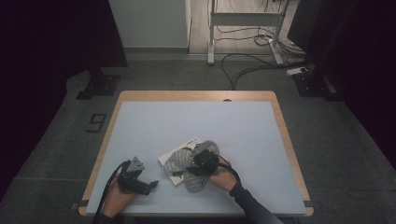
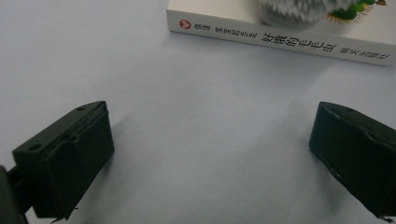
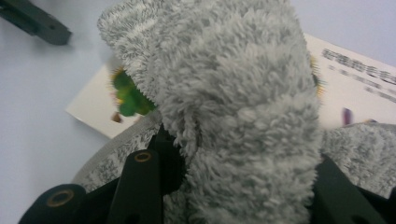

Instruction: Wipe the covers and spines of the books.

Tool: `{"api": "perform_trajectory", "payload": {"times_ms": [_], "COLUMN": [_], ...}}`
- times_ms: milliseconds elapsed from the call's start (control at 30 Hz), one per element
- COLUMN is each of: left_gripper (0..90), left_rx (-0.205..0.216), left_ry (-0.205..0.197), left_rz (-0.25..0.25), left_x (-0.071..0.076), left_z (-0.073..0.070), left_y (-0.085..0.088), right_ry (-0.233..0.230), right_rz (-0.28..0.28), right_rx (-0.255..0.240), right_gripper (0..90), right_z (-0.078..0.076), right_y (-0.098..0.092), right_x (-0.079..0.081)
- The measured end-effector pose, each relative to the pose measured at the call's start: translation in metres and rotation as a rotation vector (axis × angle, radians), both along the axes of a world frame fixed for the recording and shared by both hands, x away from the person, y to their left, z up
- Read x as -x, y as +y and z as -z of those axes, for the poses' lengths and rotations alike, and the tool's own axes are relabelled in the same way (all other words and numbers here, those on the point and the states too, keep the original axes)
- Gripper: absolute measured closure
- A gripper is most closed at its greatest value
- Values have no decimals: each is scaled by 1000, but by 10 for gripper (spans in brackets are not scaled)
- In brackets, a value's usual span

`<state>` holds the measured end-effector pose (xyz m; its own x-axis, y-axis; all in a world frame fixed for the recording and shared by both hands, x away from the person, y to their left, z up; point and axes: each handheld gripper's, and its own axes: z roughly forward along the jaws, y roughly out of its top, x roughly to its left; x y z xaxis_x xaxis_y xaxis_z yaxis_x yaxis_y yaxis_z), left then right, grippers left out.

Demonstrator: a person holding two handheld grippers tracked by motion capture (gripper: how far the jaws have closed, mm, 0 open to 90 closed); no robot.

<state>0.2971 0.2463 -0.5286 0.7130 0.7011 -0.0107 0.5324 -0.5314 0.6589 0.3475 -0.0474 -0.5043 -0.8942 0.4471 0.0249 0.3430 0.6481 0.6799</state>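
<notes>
From the high view, the right gripper [image 1: 200, 164] sits over a fuzzy grey cloth [image 1: 196, 179] that lies across a white book [image 1: 173, 163] near the front middle of the table [image 1: 243, 135]. The left gripper [image 1: 145, 185] rests at about eight o'clock from the book, apart from it, its jaws pointing toward three o'clock.

In the left gripper view, the two black jaws stand wide apart with only bare table between them. At twelve o'clock lies the book [image 2: 280, 39], spine facing the camera, a bit of grey cloth [image 2: 299, 9] on its cover.

In the right gripper view, the jaws are pinched on a thick fold of the grey cloth [image 3: 233, 116], the book [image 3: 355, 88] beneath it toward two o'clock. The left gripper's jaw tip shows at ten o'clock.
</notes>
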Motion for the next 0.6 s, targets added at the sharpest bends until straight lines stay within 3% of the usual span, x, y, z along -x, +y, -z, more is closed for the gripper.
{"api": "perform_trajectory", "payload": {"times_ms": [600], "left_gripper": [0], "left_rx": [-1], "left_ry": [0], "left_rz": [1], "left_x": [0], "left_z": [0], "left_y": [0], "right_ry": [-5], "right_rz": [-98], "right_rx": [-3], "right_gripper": [587], "right_z": [-1], "right_y": [35], "right_x": [19]}}
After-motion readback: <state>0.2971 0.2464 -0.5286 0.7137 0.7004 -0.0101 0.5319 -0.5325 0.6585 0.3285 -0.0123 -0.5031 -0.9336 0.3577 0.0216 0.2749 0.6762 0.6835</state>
